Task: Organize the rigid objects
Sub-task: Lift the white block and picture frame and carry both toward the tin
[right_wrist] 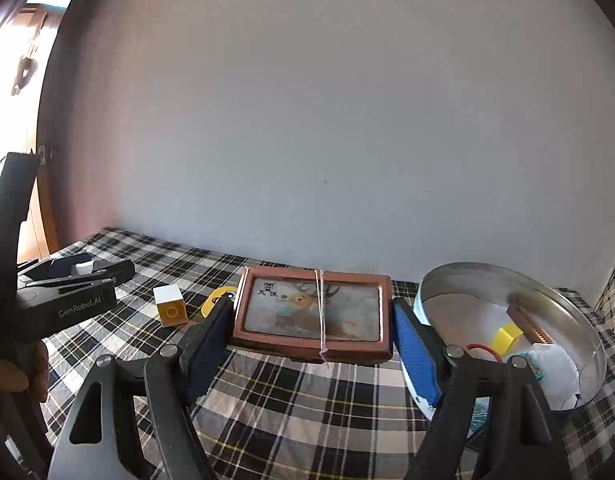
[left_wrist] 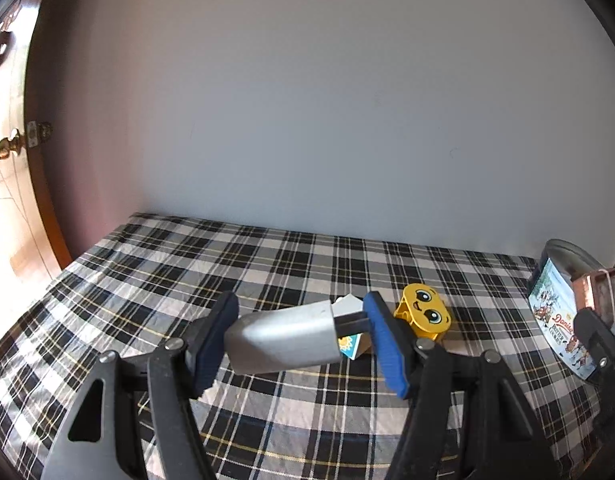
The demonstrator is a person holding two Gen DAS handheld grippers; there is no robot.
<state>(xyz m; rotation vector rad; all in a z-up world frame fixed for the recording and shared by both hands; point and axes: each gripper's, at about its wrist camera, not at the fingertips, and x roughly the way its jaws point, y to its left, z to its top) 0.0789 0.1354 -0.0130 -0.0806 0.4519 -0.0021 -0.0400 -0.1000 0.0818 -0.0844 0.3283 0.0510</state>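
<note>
Silvery metal marks the object (left_wrist: 285,340) that the left gripper (left_wrist: 295,344) holds crosswise above the plaid-covered counter (left_wrist: 187,272), its fingers (left_wrist: 387,344) clamped on its two ends. Just behind that object, on the counter, lie a small white-and-yellow block (left_wrist: 353,346) and a yellow face-printed brick (left_wrist: 423,312). The right gripper (right_wrist: 313,328) holds a brown framed deer picture (right_wrist: 313,312), bound with a white band, its fingers (right_wrist: 417,350) pressed on the frame's short sides. To the right of the picture stands an open round cookie tin (right_wrist: 507,280), a yellow block (right_wrist: 506,338) inside. Left of the picture sits a white-topped yellow cube (right_wrist: 170,306).
</note>
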